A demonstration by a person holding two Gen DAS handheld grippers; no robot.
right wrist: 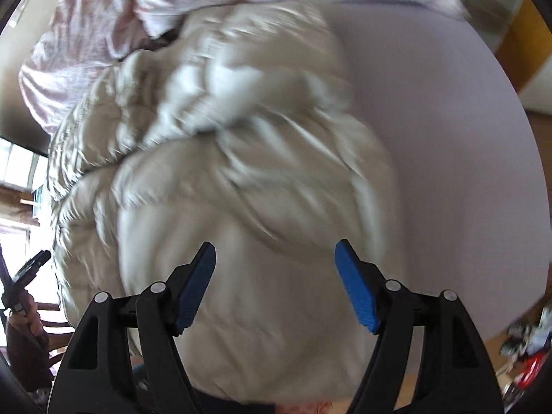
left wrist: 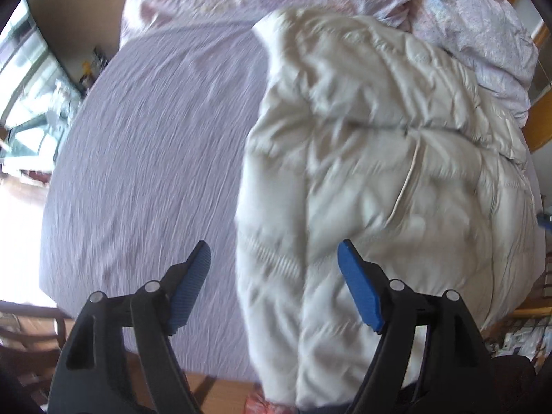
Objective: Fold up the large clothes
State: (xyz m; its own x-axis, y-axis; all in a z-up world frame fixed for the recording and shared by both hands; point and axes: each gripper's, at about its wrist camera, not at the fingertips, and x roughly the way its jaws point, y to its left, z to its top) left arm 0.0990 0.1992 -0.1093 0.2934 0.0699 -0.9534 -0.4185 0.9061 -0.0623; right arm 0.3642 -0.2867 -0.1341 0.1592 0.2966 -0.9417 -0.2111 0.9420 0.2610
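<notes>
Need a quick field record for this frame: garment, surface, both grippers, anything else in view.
garment: cream puffer jacket, bunched and crumpled, lying on the bed
surface: lilac bedsheet
bedding: pink floral duvet, heaped at the far end beyond the jacket
left gripper: open, nothing between the pads, over the jacket's edge
right gripper: open, nothing held, above the jacket
image quality: motion blur in both views
</notes>
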